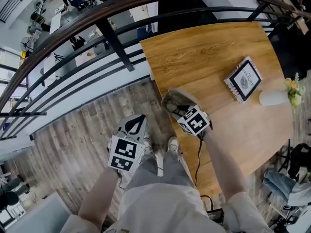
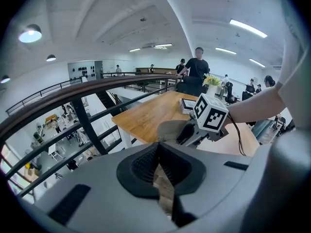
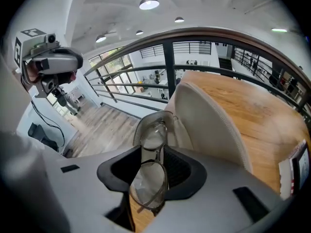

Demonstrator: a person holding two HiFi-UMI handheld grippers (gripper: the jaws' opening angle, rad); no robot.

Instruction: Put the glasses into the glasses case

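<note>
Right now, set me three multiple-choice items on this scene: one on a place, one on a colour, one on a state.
1. The glasses case lies: A on the floor; B at the wooden table's edge; C on a shelf.
2. The flowers are: A red; B blue; C yellow.
3. The glasses case is: A open; B zipped shut; C upside down.

B, the head view shows it at the table's edge by the person.
C, the blooms are yellow.
A, its lid stands up with the glasses at its mouth.
</note>
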